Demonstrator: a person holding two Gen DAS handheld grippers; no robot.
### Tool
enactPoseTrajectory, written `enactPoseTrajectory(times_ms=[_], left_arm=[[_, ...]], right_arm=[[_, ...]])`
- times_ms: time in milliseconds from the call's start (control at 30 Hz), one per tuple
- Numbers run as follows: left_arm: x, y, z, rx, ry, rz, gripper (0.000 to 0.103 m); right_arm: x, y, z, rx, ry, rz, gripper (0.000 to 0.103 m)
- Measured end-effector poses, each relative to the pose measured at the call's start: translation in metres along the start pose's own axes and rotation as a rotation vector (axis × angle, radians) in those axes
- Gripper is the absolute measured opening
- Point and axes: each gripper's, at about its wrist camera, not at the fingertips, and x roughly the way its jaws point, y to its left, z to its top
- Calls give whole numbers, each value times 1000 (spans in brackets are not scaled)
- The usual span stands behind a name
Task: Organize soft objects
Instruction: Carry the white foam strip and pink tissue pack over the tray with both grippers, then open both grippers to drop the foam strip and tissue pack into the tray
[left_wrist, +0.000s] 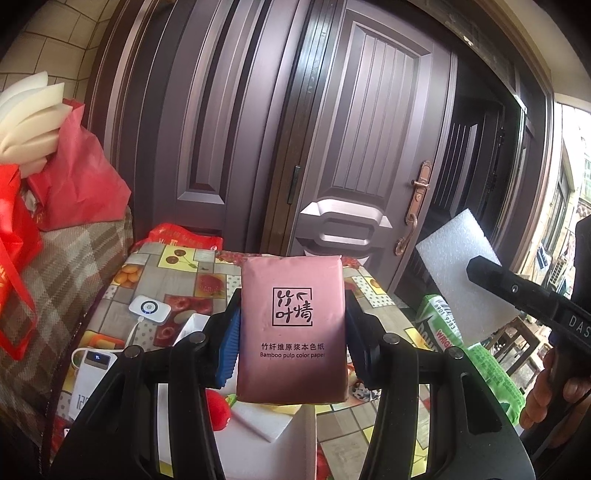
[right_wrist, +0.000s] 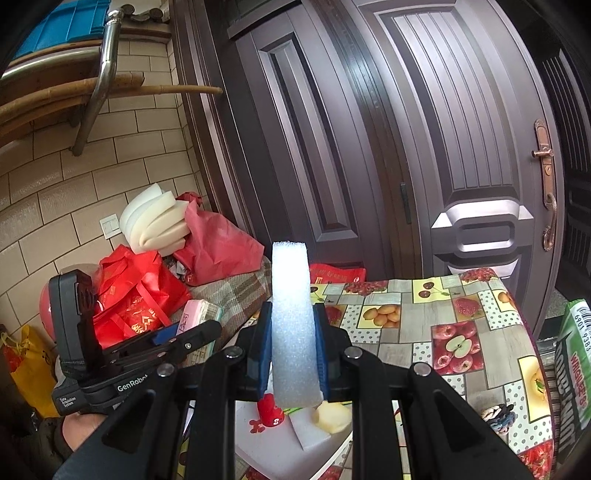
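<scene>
My left gripper (left_wrist: 291, 332) is shut on a pink tissue pack (left_wrist: 293, 328) printed "Bamboo pulp color paper", held upright above the table. My right gripper (right_wrist: 293, 350) is shut on a white foam block (right_wrist: 291, 317), held upright on edge; the block also shows in the left wrist view (left_wrist: 461, 266). Below both grippers sits a white box (right_wrist: 258, 435) holding a red soft toy (right_wrist: 269, 410), a white foam piece (right_wrist: 310, 428) and a yellowish sponge (right_wrist: 332, 417). The left gripper with the pack shows in the right wrist view (right_wrist: 192, 332).
The table has a fruit-print cloth (right_wrist: 424, 325). On it lie a white power bank (left_wrist: 92, 384), a small white device (left_wrist: 149, 310), a green gum bag (right_wrist: 576, 369) and a knitted bundle (right_wrist: 498, 415). Red bags (right_wrist: 140, 295) and foam sheets (right_wrist: 155, 221) are piled at the left. A brown door (right_wrist: 406, 147) stands behind.
</scene>
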Motion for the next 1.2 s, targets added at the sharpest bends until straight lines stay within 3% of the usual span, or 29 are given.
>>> enactPoseTrajectory(times_ms=[433, 667, 767, 933, 1200], left_arm=[[28, 25, -7, -42, 44, 39, 50], [54, 60, -11, -92, 96, 98, 50], [71, 80, -17, -106, 137, 135, 50], [117, 98, -47, -74, 274, 194, 50], [152, 104, -70, -61, 355, 226, 50]], right_arm=[[41, -2, -14, 14, 92, 16, 19], [86, -1, -31, 0, 197, 39, 19], [112, -1, -44, 3, 264, 55, 19], [147, -1, -80, -7, 380, 56, 19], [186, -2, -119, -25, 500, 55, 19]])
